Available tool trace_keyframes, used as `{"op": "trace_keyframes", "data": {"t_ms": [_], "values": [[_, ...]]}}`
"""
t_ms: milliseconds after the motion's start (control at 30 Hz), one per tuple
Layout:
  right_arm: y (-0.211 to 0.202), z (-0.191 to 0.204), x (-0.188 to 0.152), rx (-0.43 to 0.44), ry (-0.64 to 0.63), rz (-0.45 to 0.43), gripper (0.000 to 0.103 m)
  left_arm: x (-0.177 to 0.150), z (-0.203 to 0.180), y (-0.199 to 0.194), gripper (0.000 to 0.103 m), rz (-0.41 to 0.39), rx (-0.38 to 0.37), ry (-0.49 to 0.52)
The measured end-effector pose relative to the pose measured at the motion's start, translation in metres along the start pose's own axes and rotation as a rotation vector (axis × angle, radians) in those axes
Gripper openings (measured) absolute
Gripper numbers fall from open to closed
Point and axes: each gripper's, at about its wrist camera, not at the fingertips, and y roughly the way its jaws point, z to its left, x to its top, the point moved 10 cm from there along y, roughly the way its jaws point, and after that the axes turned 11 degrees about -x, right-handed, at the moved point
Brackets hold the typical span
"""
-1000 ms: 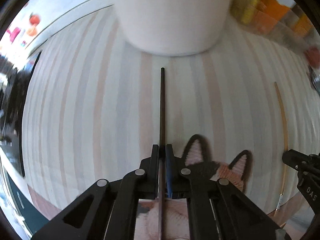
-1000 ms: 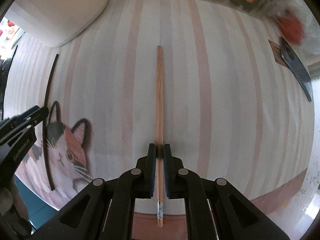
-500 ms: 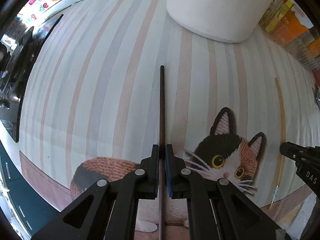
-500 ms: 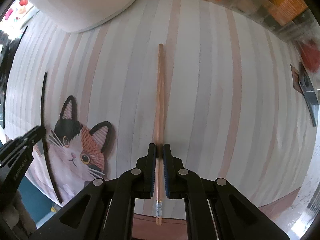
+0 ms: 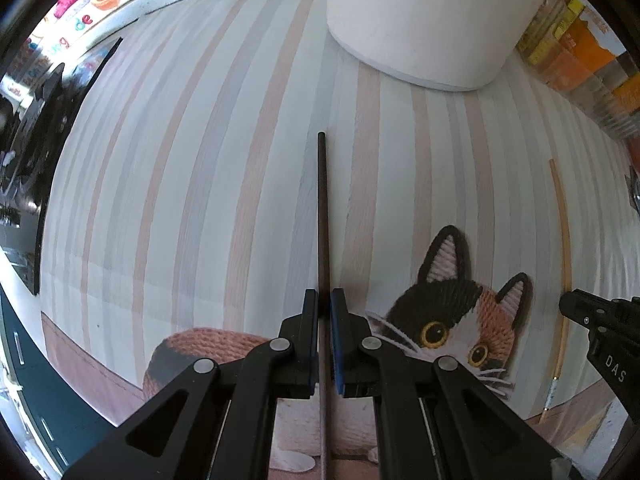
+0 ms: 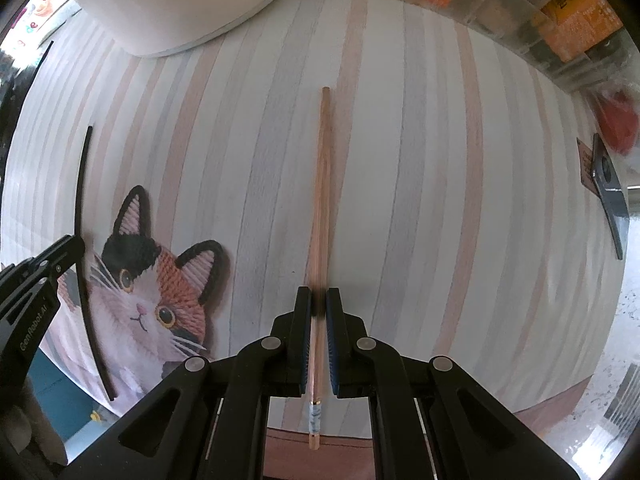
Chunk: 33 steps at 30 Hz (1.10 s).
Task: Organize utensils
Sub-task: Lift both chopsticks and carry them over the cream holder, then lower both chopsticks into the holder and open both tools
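the counter (image 5: 60,364) was covered by a striped mat (image 5: 200,184) in pale grey, white and pink bands, printed with a calico cat (image 5: 452,320) near its front border; a brown hem ran along that border. beyond the mat's left edge lay dark teal flooring (image 5: 24,396), and a black object, too blurred to identify, stood further off on that side. a large white container (image 5: 420,20) stood on the mat at the far side. behind it, along the right, ran a row of orange and yellow packages (image 6: 576,28), with a red item (image 6: 616,120) and a flat dark object (image 6: 608,188) near the mat's right edge.

the left hand-held gripper (image 5: 324,300) pointed down at the mat with its jaws pressed together on a dark chopstick (image 5: 322,208), pinching it toward one end; the stick's far tip ended just short of the white container. the right hand-held gripper (image 6: 318,300) was likewise clamped on a light wooden chopstick (image 6: 321,184), whose decorated end (image 6: 314,420) projected behind the jaws over the brown hem.

the two chopsticks lay roughly parallel and well apart, with the cat's face between them. the striped area ahead of the wooden chopstick and to its right was uncluttered as far as the packages; the stretch to the left of the dark chopstick was equally open up to the mat's edge.
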Motion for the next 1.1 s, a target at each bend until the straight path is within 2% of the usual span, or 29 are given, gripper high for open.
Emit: {"op": "trace_keyframes", "data": {"t_ms": [200,333,533,667,833,933,1100], "values": [[-0.004,0.001,-0.004,0.003,0.041,-0.053,0.007,0.010,-0.012,-0.006,0.003,-0.047,-0.001,0.023],[-0.017,-0.002,-0.014,0.059,0.087,-0.106,0.007,0.009,-0.021,-0.037,0.003,-0.121,-0.035,0.032],[-0.060,-0.007,-0.025,0.130,0.131,-0.218,0.007,0.013,-0.040,-0.096,0.003,-0.239,-0.110,0.056],[-0.096,-0.017,-0.028,0.166,0.166,-0.301,0.007,0.027,-0.049,-0.145,0.003,-0.344,-0.154,0.074],[-0.160,-0.038,-0.020,0.217,0.229,-0.423,0.007,0.055,-0.062,-0.208,0.003,-0.491,-0.201,0.099],[-0.202,-0.049,-0.008,0.246,0.262,-0.504,0.007,0.073,-0.068,-0.248,0.003,-0.573,-0.225,0.123],[-0.276,-0.062,0.031,0.276,0.284,-0.644,0.007,0.105,-0.080,-0.314,0.002,-0.700,-0.263,0.151]]}}
